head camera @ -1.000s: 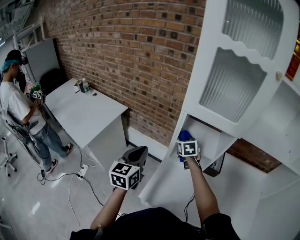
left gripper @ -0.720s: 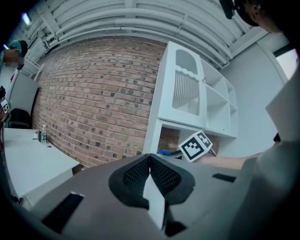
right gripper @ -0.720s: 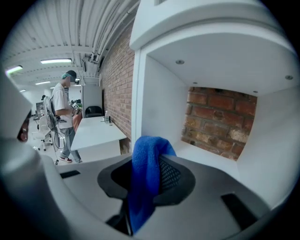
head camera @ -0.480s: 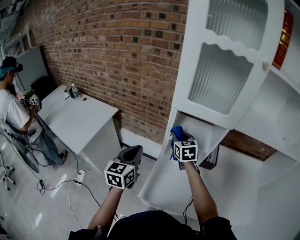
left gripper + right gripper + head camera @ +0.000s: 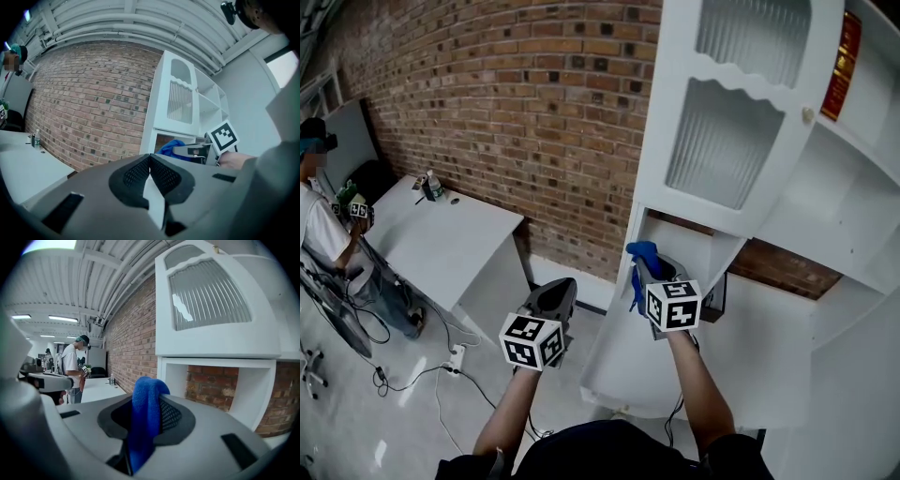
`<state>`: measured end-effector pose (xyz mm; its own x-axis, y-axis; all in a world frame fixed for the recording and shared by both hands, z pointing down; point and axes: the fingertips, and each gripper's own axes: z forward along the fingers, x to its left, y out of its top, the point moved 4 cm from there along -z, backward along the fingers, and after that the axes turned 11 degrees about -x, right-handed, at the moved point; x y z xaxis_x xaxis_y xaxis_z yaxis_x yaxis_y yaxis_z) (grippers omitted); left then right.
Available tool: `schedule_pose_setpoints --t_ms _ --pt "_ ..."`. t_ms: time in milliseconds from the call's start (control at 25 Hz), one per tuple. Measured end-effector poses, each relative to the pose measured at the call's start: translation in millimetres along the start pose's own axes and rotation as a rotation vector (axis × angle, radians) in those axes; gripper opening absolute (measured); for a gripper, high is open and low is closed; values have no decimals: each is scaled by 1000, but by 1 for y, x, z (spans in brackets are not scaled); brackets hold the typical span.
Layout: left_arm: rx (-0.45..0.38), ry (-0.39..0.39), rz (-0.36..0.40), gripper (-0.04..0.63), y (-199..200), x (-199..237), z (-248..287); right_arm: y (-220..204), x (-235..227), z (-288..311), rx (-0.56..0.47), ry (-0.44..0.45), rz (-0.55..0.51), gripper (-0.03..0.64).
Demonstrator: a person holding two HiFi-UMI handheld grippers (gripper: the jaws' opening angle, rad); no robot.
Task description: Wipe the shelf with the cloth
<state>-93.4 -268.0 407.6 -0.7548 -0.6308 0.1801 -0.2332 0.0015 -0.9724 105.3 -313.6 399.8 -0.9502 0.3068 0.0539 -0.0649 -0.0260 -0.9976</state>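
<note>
**Cloth drawing back out of the shelf opening**

The right gripper (image 5: 656,274) is pinching a blue fleecy cloth (image 5: 145,413) between its jaws. The fabric is standing up above the pads as a folded hump and trailing down between them.

A second ago the cloth was sitting deeper inside the open lower compartment of the tall white cabinet with ribbed glass doors (image 5: 741,122). Now it is hanging just in front of that opening, over the front part of the flat white shelf board (image 5: 741,342). As far as the head view shows, it is not touching the board. The right gripper view agrees, with the opening and the red brick wall (image 5: 211,385) behind it lying ahead of the cloth and apart from it.

The left gripper (image 5: 555,298) is still hovering to the left of the cabinet, above the floor. Its jaws are pressed together on nothing, and it is taking no part in the work.

The pull-back probably means one wiping stroke is ending. With the cloth off the surface, no wiping is happening at this instant. The cloth will need pressing down onto the board again for the next pass. How much of the shelf is already clean cannot be judged, since no dirt is showing.
</note>
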Motion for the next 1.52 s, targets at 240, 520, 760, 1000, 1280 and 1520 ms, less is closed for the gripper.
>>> schedule_pose_setpoints --t_ms 240,520,760,1000,1280,1520 --pt "-6 -42 -15 17 2 -7 -12 15 22 -27 -36 -12 -14 104" --pt "-12 -87 -37 17 -1 -14 -32 12 48 -52 -32 -35 -53 104" --pt "-3 -146 -57 17 -8 -28 -44 10 69 -71 -43 -38 -51 104" --pt "-35 -181 -70 17 -4 -38 -49 13 79 -87 -56 -45 -64 104" --pt "-68 -229 -56 17 9 -58 -50 27 84 -109 -103 -36 -57 104" --pt "-88 -245 -44 17 16 -81 -51 41 82 -135 -149 -28 -52 104"
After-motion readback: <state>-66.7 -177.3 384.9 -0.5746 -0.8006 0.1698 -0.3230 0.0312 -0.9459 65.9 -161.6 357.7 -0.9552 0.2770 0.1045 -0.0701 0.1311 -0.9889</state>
